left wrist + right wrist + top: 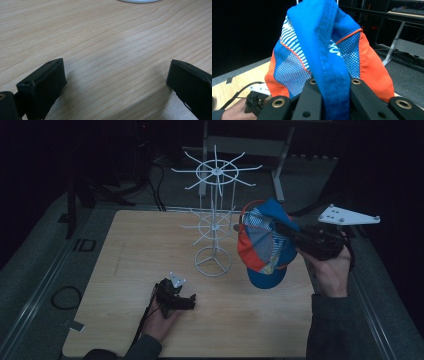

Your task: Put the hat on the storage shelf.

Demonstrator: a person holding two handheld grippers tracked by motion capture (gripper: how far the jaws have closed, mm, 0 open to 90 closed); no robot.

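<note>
Firmly between right gripper (332,100) fingers (312,100): cap (324,45).

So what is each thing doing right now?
Cap: lifted off the table, pinched by the right gripper.
Left gripper: open, holding nothing, low over the table.
White wire rack: standing upright, nothing hanging on its hooks.

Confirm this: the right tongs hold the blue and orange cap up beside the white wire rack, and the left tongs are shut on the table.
Not quite. The right tongs do hold the cap up beside the white wire rack, but the left tongs are open, not shut. The left gripper view shows their jaws wide apart over the bare wooden table.
</note>
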